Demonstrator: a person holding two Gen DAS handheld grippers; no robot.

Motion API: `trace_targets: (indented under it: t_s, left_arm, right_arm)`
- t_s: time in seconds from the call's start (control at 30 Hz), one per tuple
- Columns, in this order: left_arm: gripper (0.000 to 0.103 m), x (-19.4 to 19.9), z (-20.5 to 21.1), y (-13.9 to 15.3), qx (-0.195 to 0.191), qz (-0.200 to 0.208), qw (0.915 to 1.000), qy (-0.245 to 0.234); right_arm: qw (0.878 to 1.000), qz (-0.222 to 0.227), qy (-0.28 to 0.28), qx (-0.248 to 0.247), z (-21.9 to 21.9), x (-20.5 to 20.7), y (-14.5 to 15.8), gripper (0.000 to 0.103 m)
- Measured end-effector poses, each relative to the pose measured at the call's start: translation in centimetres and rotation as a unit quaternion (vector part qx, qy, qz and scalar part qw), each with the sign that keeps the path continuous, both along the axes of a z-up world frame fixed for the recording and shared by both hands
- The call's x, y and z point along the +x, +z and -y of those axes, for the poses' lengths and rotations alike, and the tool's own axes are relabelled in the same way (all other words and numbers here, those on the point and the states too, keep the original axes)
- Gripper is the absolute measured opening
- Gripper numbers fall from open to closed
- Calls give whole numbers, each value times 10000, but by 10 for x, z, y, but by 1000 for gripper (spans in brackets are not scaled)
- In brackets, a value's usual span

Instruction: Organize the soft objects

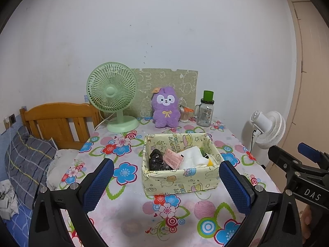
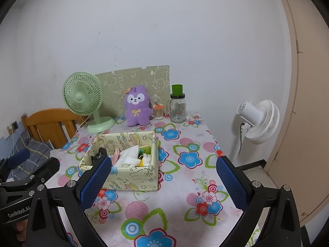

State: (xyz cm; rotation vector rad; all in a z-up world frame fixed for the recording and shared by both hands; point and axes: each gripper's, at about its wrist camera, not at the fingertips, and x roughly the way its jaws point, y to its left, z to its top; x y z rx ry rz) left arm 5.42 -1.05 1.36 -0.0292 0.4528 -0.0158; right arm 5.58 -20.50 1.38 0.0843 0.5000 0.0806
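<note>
Purple plush toy (image 1: 165,109) stands upright at the surface's far edge, beyond the fabric box (image 1: 178,182). Both hand-held grippers, left (image 1: 166,185) and right (image 2: 163,183), hover spread and empty; neither is clearly nearer.

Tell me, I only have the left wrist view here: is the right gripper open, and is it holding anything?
Observer: The right gripper is open, jaws wide apart, with nothing between them.
Operator: What is the green thing behind the white pouch in the box? I barely see it.
Observer: It is a small green and yellow printed packet, standing against the far right corner of the fabric box, right beside the pouch.
</note>
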Motion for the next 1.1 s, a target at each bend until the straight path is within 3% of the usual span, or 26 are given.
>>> trace_targets:
  t_s: [1.1]
  left_arm:
    - [103, 8, -1, 0, 9, -70, 10000, -2]
  right_arm:
    - [10000, -40, -14, -29, -7, 3, 0, 103]
